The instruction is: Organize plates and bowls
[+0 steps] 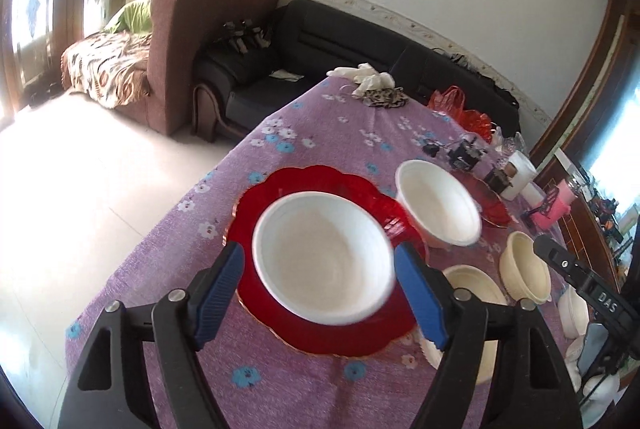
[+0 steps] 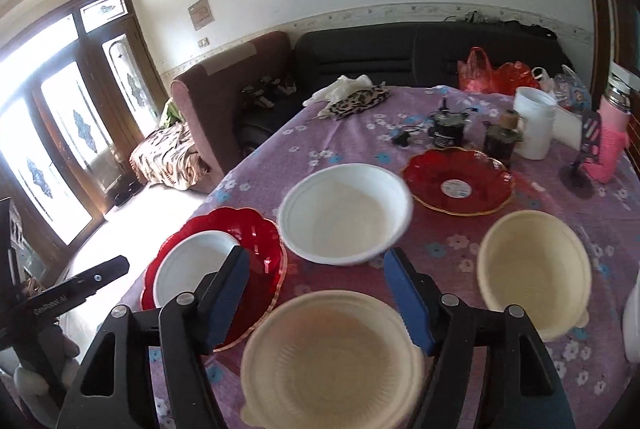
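A white bowl (image 1: pixel 324 257) sits on a red scalloped plate (image 1: pixel 280 185) near the table's left edge. My left gripper (image 1: pixel 318 249) hangs open above it, blue pads either side of the bowl and apart from it. A second white bowl (image 2: pixel 344 213) stands on the purple cloth, with my right gripper (image 2: pixel 316 255) open just in front of it, holding nothing. Below the right gripper lies a cream bowl (image 2: pixel 332 361), and another cream bowl (image 2: pixel 536 273) is to the right. A second red plate (image 2: pixel 456 185) with a sticker rests further back.
At the far side of the table (image 2: pixel 360 133) stand a white jar (image 2: pixel 534 125), a pink holder (image 2: pixel 604 149), red plastic bags (image 2: pixel 492 69), small dark jars and a leopard cloth (image 2: pixel 356 101). The table drops to the floor (image 1: pixel 80 189) on the left, with sofas behind.
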Tool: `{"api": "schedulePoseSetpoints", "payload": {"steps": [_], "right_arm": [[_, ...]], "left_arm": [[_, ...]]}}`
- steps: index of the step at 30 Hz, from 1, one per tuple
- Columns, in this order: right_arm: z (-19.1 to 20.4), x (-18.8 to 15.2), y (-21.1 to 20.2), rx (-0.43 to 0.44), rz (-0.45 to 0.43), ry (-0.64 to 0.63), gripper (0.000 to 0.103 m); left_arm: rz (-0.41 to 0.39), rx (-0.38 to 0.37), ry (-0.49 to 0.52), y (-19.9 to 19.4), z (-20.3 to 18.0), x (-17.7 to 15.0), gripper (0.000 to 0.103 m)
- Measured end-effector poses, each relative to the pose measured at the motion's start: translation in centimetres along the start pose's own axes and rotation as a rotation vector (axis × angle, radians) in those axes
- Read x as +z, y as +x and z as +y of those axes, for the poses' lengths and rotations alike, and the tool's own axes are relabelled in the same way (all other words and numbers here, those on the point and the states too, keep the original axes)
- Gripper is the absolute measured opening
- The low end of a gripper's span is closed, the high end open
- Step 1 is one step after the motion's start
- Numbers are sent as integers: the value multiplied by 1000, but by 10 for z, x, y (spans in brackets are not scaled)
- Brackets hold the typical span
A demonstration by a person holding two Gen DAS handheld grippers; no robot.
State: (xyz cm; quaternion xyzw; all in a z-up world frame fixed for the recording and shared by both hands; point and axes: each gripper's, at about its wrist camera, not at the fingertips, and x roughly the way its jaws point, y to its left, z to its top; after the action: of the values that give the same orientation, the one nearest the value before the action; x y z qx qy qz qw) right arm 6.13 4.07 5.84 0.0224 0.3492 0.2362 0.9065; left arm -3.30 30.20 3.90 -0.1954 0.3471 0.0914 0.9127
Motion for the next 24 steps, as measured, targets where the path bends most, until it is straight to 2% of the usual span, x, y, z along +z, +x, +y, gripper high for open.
{"api": "schedulePoseSetpoints", "payload": {"steps": [5, 10, 15, 24], "right_arm": [[-51, -28, -20, -57, 19, 84, 75], [-81, -58, -23, -62, 63, 149, 75], [-83, -74, -10, -51, 118, 157, 75], [-74, -86, 39, 44, 256, 256, 75]], "left_arm": [[9, -20, 36, -8, -26, -25, 79], [47, -29, 54, -5, -42, -50, 79], [85, -7, 52, 2, -42, -67, 79], [110, 16, 22, 5, -30, -77, 79]]}}
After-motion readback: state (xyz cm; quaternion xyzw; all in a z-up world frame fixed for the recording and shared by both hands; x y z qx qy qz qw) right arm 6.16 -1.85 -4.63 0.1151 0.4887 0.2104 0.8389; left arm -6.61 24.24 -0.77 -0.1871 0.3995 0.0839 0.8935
